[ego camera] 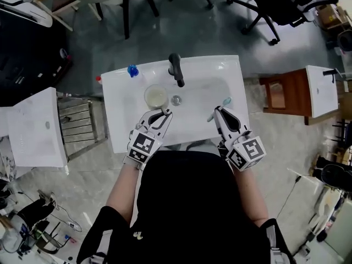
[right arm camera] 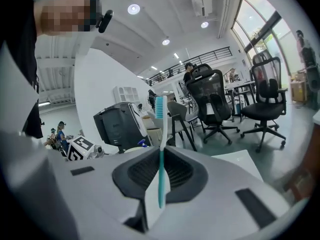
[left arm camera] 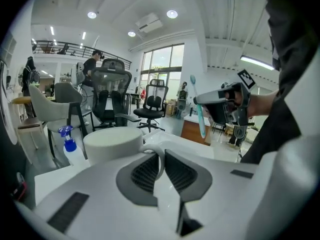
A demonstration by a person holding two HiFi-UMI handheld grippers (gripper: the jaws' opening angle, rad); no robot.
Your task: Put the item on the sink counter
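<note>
Carry step, neither item set down yet by my read. Left gripper (ego camera: 160, 115) jaws are nearly closed, pinching the handle of the white cup (left arm camera: 112, 143). Right gripper (ego camera: 216, 113) is clamped on the toothbrush (right arm camera: 160, 134), upright between the pads. Toothbrush: teal handle, white neck, teal bristles. Cup: plain, wide, over the left side of the sink (ego camera: 234, 70) basin; touching or lifted, can't tell. Next: lower onto bare counter, clear of the faucet (ego camera: 176, 69) and spray bottle (ego camera: 132, 70) at the back, then release

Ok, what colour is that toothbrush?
The toothbrush is teal and white; right gripper view shows it best.
</note>
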